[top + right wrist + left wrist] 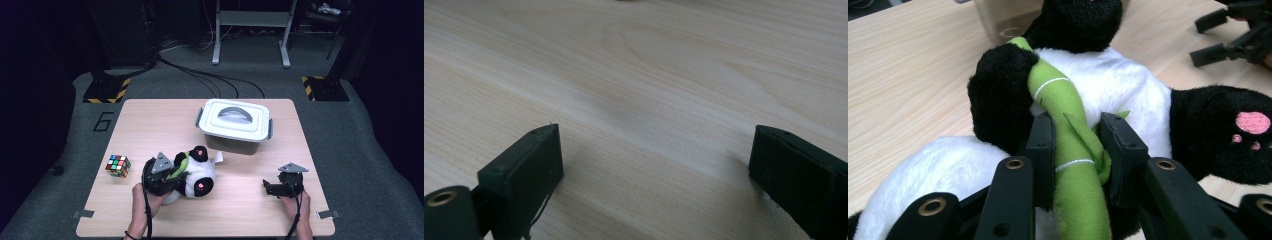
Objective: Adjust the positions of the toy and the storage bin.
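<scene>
With my left gripper (1075, 142) clamped on the plush panda's (197, 180) green bamboo stalk (1068, 130), I get a firm handle for lifting. Right gripper (654, 165) rests spread wide, holding nothing, on the table (634, 75), kept clear.

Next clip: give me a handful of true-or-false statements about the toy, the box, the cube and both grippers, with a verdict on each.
1. The left gripper is shut on the green stalk of the panda toy. True.
2. The right gripper holds the puzzle cube. False: its jaws stand open over bare table, and the cube lies near the table's left edge.
3. The lid is on the grey box. True.
4. The panda toy sits inside the box. False: it lies on the table in front of the box.
</scene>
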